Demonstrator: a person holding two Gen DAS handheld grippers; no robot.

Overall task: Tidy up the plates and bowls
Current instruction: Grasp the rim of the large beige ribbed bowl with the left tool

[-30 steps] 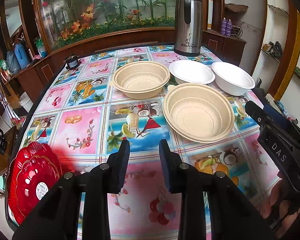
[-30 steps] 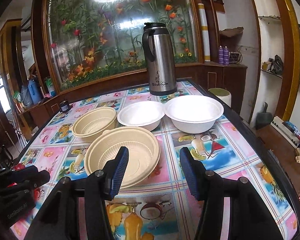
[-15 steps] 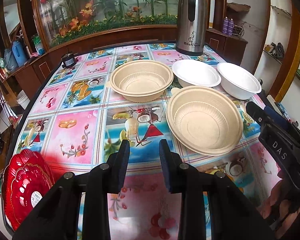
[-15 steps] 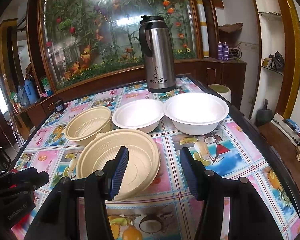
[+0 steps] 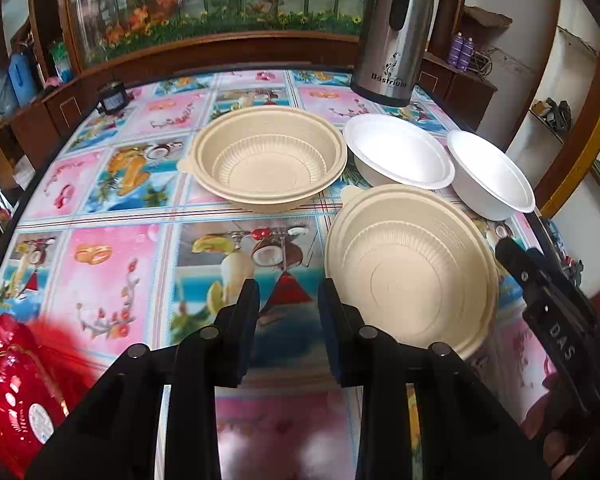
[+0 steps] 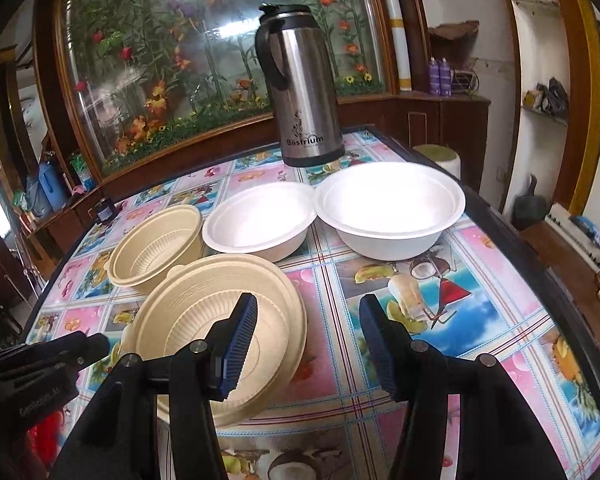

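near beige bowl [image 5: 410, 270] on counter [image 5: 112, 248], just right of left tool [image 5: 288, 304], empty, narrow gap | right tool [image 6: 308, 322] wide, empty, left finger over bowl rim | red plate [image 5: 12, 392] cut off at edge, blurred

Bright daylight, fisheye-warped edges, glass glare

Flower-painted glass panel [image 6: 204, 60], wooden cabinets [image 6: 440, 120]
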